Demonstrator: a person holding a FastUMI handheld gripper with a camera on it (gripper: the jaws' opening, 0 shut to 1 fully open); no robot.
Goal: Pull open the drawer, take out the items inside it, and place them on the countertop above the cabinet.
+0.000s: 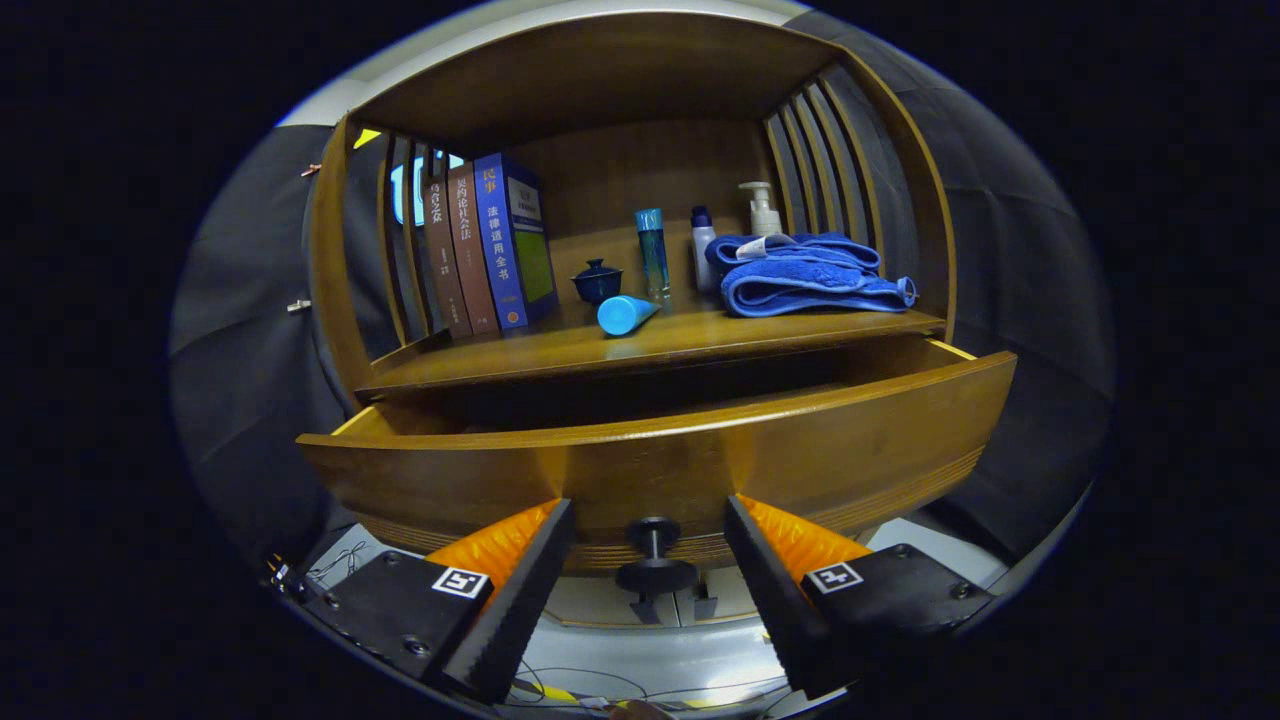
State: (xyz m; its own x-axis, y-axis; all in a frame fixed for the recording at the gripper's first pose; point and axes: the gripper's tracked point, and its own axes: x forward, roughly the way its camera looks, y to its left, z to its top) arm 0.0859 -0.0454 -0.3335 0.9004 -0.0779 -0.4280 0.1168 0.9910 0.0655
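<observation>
Home-style booth, wooden cabinet (640, 440), shelved books (490, 245), folded towel (800, 275), toiletry bottles (762, 210)

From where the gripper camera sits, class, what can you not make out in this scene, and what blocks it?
- Drawer contents: hidden in the gripper view behind its own raised front panel and by shadow.
- Pump bottle: lower part covered by the folded blue towel.
- Gripper: fingers open either side of the drawer knob, apart from it; finger bases cut off below.
</observation>
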